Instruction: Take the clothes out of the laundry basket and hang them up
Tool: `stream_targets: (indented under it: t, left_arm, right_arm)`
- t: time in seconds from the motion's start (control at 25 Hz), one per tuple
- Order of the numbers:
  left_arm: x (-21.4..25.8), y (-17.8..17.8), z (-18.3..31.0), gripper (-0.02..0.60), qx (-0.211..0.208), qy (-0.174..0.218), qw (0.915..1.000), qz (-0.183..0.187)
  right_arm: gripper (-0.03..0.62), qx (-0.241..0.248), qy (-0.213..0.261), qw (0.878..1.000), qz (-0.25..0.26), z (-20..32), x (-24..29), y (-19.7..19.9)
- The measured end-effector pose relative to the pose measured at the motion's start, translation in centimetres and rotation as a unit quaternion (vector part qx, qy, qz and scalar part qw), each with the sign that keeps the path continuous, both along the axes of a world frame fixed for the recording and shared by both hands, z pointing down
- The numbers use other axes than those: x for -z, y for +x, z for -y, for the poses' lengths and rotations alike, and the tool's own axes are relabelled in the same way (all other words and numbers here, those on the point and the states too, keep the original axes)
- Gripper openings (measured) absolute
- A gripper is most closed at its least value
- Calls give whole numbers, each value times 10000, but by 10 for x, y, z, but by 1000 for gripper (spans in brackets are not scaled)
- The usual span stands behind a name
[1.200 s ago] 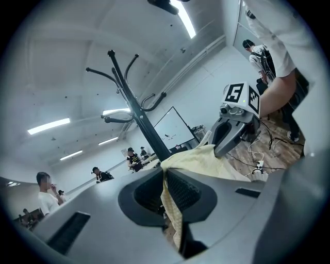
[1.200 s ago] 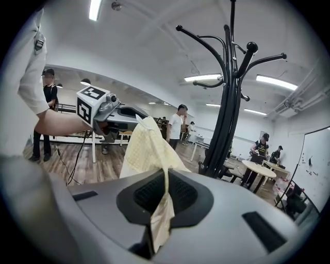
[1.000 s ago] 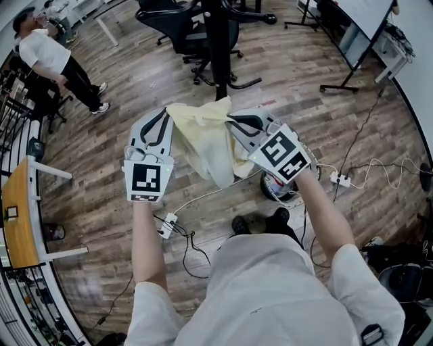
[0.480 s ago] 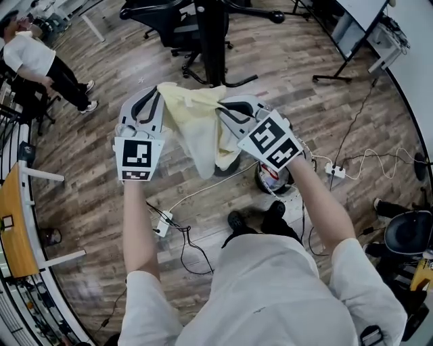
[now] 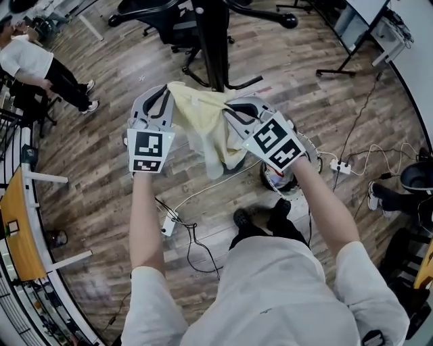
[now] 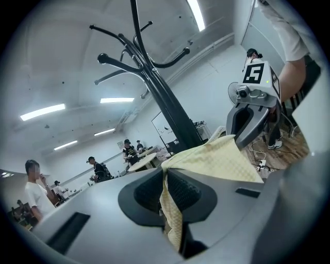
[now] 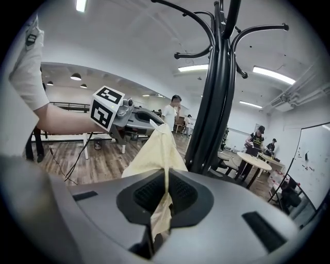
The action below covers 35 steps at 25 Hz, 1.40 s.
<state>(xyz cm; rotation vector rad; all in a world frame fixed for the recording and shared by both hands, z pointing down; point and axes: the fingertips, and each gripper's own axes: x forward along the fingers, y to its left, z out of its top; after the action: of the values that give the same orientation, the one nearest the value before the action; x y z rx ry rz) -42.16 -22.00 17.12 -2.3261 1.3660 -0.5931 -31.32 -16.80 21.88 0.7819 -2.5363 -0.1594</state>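
A cloth [image 5: 203, 128] hangs between two grippers, with the left gripper [image 5: 160, 98] at its left edge and the right gripper [image 5: 233, 111] at its right. A coat stand [image 5: 211, 40] stands just beyond the cloth. An office chair [image 5: 152, 17] is farther back, left of the stand. A person [image 5: 30, 61] stands at far left. A power strip [image 5: 169, 223] lies on the floor [image 5: 95, 155], nearer.
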Motion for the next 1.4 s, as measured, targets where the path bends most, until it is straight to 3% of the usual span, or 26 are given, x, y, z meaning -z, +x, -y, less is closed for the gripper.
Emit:
stream_targets:
  t: [0.48, 0.72, 1.24, 1.4]
  left_arm:
    - [-58, 6, 26, 40, 20, -576, 9983, -97]
    - [-96, 2, 28, 40, 122, -812, 9965, 170]
    - [-151, 16, 25, 40, -112, -1374, 9899, -339]
    - [-157, 19, 19, 62, -210, -1463, 9880, -436]
  right_arm:
    - [21, -228, -369, 9988, -210, 17, -42, 8]
    - [21, -298, -638, 9972, -243, 17, -67, 8]
    - [25, -372, -930, 9948, -170, 8, -93, -1]
    - [56, -405, -895, 9950, -168, 6, -94, -1]
